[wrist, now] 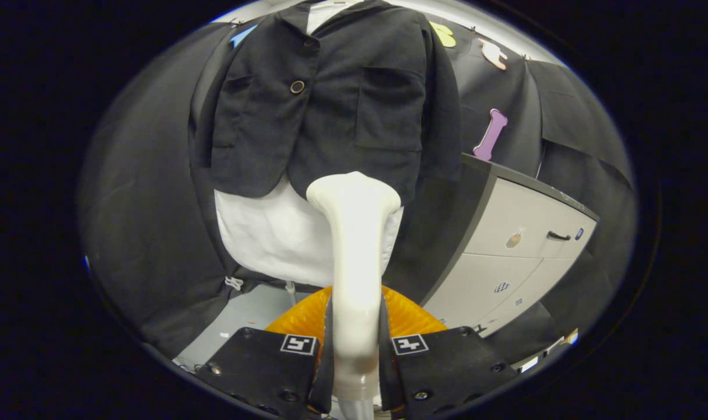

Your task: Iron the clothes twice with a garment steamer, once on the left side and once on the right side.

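Jaws: the gripper (354,350) is clamped tight on the steamer's handle, one finger pressing on each side of it, no gap to be seen.
Steamer: the garment steamer (354,256) rises straight out from between the fingers, a pale smooth wand widening to a flat head at the top.
Steamer handling: looks like hard, rigid plastic, so it won't give under the squeeze; the smooth shell could slip or twist if the grip eases. I'd judge it top-heavy with that broad head far from the fingers.
Where to hold: low on the narrow neck, right where it's gripped now, which leaves the head free to meet the cloth.
Orange part: a ribbed orange piece (409,315) fans out behind the handle, just beyond the fingertips; what it is, I can't tell.
Jacket: the dark jacket (336,99) hangs beyond the steamer, buttoned, over a white garment (266,233) showing below its hem.
Jacket handling: soft, limp fabric, it'll swing and bunch if the head pushes hard, so light strokes look wise.
Head position: the steamer head sits at the jacket's lower hem, about the middle; touching or just short, can't say.
Pose: the gripper points up and forward at the clothes, steamer near upright.
Surroundings: a pale cabinet (523,245) with drawers stands off to the right, well clear.
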The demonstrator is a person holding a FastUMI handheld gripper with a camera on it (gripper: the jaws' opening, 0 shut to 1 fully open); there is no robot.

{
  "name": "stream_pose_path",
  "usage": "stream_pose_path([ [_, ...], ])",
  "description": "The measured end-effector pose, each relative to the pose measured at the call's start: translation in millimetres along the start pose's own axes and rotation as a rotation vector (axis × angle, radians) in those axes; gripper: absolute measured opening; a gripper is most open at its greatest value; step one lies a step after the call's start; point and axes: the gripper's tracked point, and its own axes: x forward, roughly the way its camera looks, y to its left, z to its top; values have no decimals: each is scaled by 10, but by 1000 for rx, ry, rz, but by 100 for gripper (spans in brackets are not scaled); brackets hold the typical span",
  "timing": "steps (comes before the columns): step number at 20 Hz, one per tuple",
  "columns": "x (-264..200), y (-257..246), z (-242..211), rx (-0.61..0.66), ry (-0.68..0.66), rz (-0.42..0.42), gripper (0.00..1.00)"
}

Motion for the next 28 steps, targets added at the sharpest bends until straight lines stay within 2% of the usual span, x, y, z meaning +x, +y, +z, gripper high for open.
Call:
stream_pose_path([
  [5,-363,161,403,15,-109,45,34],
  [15,-1232,583,2193,37,-547,121,34],
  [21,-1653,906,3052,-8,-776,122,34],
  [24,-1704,1027,3415,-22,-842,103,34],
  [28,-1626,1238,3861,-24,-902,119,34],
])
